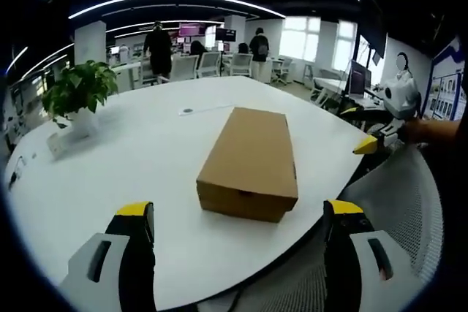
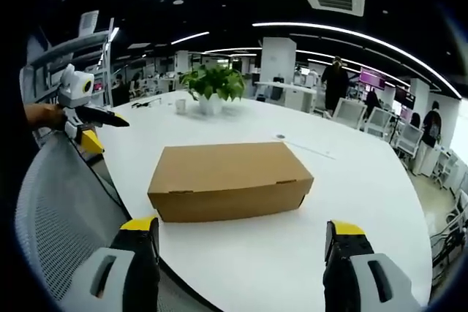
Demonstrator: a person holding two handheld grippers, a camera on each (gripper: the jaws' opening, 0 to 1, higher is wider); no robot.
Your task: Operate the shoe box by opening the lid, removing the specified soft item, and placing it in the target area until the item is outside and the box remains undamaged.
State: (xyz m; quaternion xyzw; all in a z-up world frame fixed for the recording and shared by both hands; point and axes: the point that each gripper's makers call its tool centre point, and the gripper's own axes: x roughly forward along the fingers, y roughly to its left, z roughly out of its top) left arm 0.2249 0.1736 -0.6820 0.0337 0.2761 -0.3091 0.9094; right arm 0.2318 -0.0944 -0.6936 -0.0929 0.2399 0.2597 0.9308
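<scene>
A brown cardboard shoe box (image 1: pixel 252 162) lies on the white table (image 1: pixel 131 173) with its lid closed flat. Nothing of its contents shows. My left gripper (image 1: pixel 239 211) stands open, its yellow-tipped jaws wide apart just short of the box's near end. My right gripper (image 2: pixel 241 226) is open too, facing the box (image 2: pixel 230 179) along its long side with a gap between them. Each gripper also appears in the other's view, held by a hand off the table's edge: the right gripper (image 1: pixel 369 140) and the left gripper (image 2: pixel 99 129).
A potted plant (image 1: pixel 77 93) (image 2: pixel 212 82) stands near the table's far side, next to a small card stand (image 1: pixel 62 144). A thin strip (image 1: pixel 189 111) lies beyond the box. A grey mesh chair (image 1: pixel 395 210) (image 2: pixel 58 202) sits at the table's near edge. People and desks are far behind.
</scene>
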